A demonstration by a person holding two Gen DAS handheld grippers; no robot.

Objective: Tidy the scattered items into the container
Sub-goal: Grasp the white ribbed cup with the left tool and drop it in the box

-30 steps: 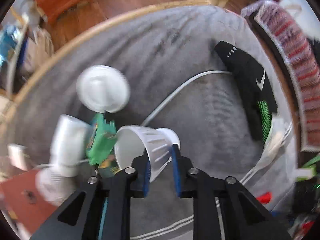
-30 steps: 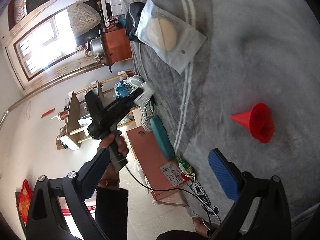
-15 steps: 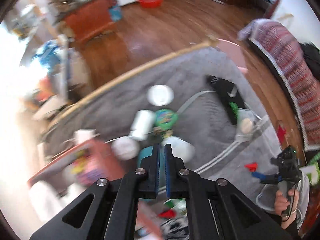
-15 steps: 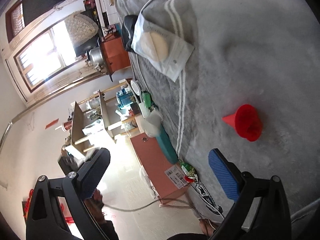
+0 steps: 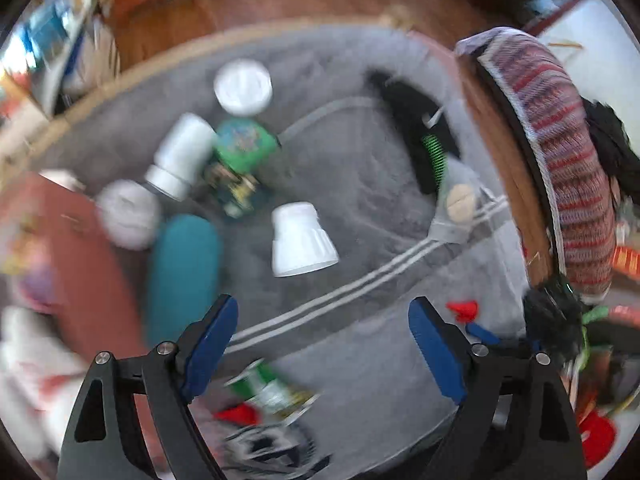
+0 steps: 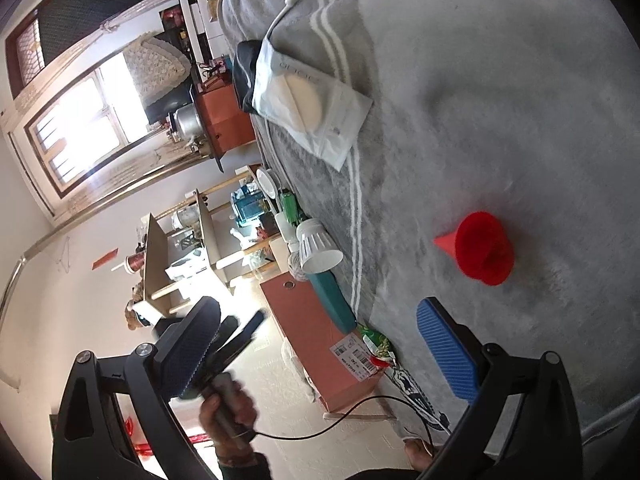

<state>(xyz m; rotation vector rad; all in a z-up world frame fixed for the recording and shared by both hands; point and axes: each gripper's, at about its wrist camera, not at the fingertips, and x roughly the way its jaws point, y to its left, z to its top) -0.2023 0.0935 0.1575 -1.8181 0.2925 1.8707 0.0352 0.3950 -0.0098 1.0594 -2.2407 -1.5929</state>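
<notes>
On grey blanket (image 6: 500,100): one red funnel (image 6: 482,248).

A white ribbed cup (image 5: 301,240) is seen lying on its side on the grey blanket (image 5: 360,184), mouth toward the near edge. Left of it, a white bottle (image 5: 182,156), a green tin (image 5: 244,144), a white lid (image 5: 243,87) and a teal case (image 5: 182,276) are clustered. A red funnel (image 6: 482,248) lies on its side, well apart to the right.

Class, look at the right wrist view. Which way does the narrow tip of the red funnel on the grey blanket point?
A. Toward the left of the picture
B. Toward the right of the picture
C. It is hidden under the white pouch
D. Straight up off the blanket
A: the red funnel lies on its side on the grey blanket, its narrow tip toward the left and its wide mouth toward the lower right.
</notes>
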